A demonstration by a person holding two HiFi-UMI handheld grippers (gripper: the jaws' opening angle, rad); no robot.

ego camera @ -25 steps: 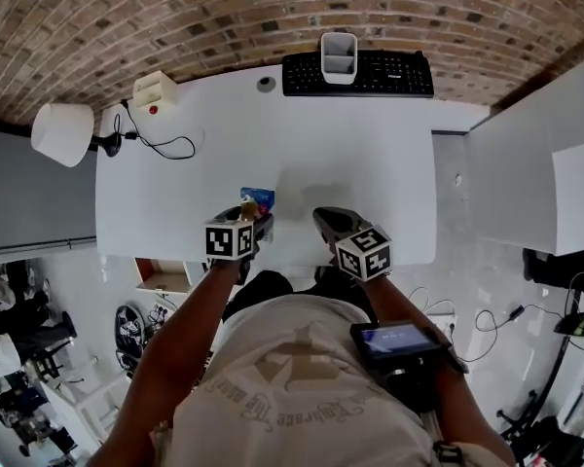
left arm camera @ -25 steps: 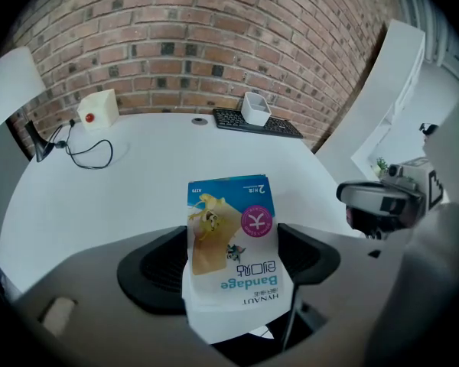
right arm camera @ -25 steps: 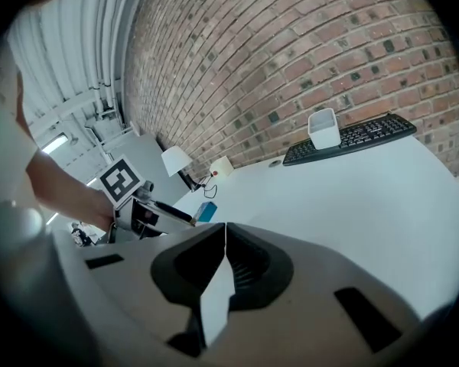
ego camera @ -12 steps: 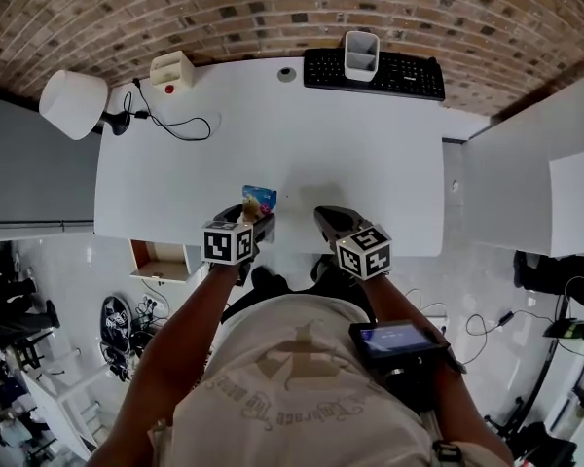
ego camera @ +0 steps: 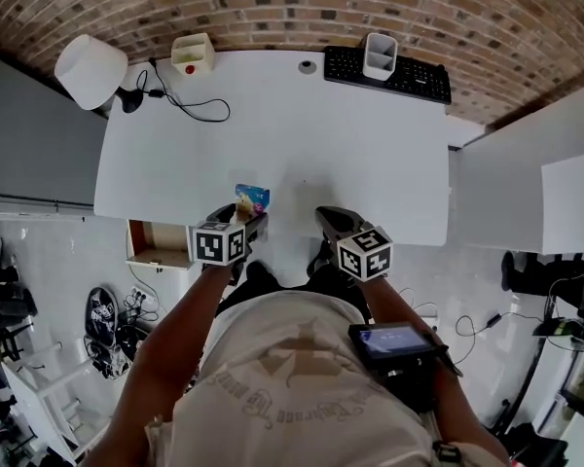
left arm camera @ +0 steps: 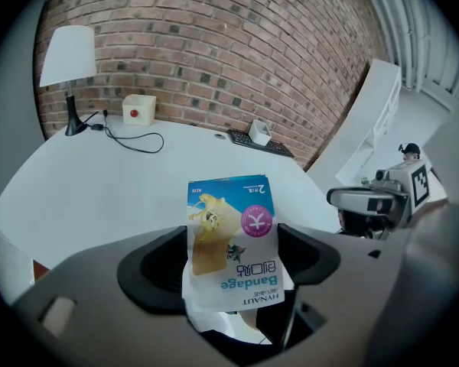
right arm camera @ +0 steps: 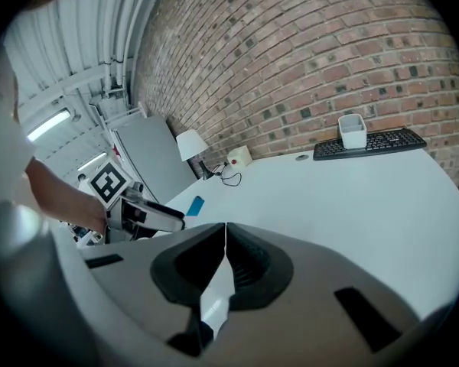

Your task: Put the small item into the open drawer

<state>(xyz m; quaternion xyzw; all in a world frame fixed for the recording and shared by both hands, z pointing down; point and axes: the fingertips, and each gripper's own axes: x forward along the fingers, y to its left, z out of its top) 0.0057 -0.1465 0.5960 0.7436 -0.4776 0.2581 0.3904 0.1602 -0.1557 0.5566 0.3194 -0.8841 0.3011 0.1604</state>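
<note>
The left claw (ego camera: 243,214) is gripping the small bandage packet (left arm camera: 231,243) over the white counter's (ego camera: 350,144) near edge. The right claw (right arm camera: 223,260) is sitting closed on nothing beside it. What looks like the open drawer (ego camera: 161,245) is showing lower left, well apart from the packet.

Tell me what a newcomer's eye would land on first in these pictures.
The blue and yellow bandage packet stands out, pinched in the left gripper at the near edge of the white desk. Just past the desk's near left corner, an open drawer shows its wooden inside. The right gripper is shut and empty, level with the left one.
</note>
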